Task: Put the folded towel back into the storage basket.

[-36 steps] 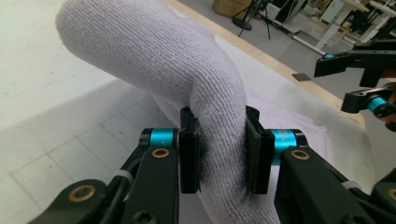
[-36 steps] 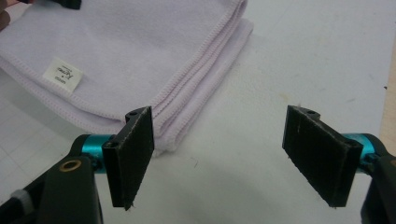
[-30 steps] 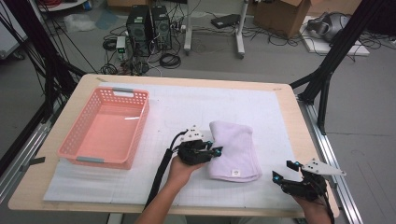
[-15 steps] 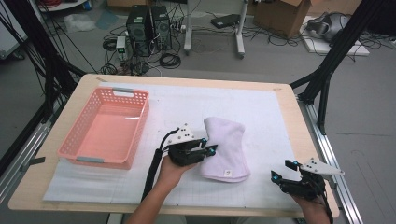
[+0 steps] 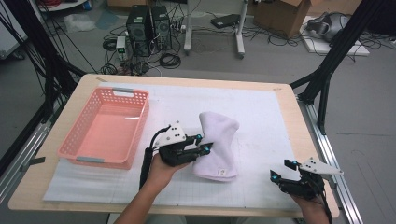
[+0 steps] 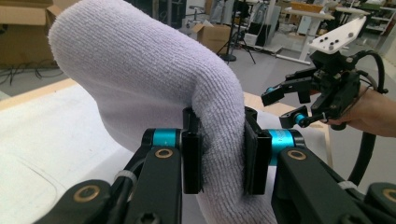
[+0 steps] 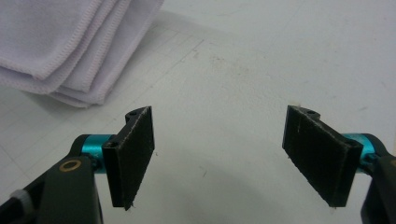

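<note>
My left gripper was clamped on the folded white towel, its two black pads pressing into the terry cloth from either side, as the left gripper view showed plainly. The towel sat near the middle of the white mat, to the right of the pink basket and apart from it. Its gripped edge was raised off the mat, so the cloth arched up in a hump, while its near end lay on the surface. My right gripper rested at the near right corner of the table, well apart from the towel, with its jaws spread wide and nothing between them. In the right gripper view, only bare mat lay between the pads, with the stacked, stitched edges of the towel at the upper left.
</note>
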Demonstrator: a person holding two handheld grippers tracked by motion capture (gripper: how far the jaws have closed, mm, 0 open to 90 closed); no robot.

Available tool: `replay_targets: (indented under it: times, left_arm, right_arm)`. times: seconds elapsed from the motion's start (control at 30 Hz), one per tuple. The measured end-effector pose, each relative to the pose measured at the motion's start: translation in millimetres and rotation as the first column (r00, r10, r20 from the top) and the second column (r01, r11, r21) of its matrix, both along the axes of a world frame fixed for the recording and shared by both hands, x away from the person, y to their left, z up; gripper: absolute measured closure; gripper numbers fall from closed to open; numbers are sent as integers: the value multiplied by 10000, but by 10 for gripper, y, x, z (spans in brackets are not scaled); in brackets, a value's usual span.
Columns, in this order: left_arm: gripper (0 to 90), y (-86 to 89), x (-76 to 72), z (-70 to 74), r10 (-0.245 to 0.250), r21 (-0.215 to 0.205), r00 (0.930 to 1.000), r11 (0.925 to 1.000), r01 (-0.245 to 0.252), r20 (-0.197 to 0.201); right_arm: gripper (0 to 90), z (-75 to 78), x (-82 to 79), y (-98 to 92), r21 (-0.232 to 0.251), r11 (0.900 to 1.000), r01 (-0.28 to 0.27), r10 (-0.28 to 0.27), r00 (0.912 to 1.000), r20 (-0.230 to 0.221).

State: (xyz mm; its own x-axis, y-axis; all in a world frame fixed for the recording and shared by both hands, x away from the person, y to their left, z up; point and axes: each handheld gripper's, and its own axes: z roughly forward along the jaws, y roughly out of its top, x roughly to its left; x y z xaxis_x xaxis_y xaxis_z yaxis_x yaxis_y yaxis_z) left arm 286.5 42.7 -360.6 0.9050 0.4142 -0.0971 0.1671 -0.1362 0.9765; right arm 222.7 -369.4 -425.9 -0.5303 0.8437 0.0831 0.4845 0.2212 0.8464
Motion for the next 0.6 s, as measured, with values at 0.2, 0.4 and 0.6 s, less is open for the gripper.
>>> replay_targets:
  times: [0.2,0.4,0.6]
  left_arm:
    - [735,99,-18,100,-57,-107,9996,9999,60,287]
    - [735,199,-31,190,22,-253,9984,9997,-8,573]
    - [735,338,-30,278,133,-584,9968,9983,-88,786]
  right_arm:
    - [242,7,10,-2,-29,10000,-35,35,9999,108]
    - [241,14,10,14,-32,10000,-54,54,9999,164]
    - [240,20,12,25,-60,10000,-64,65,9999,159]
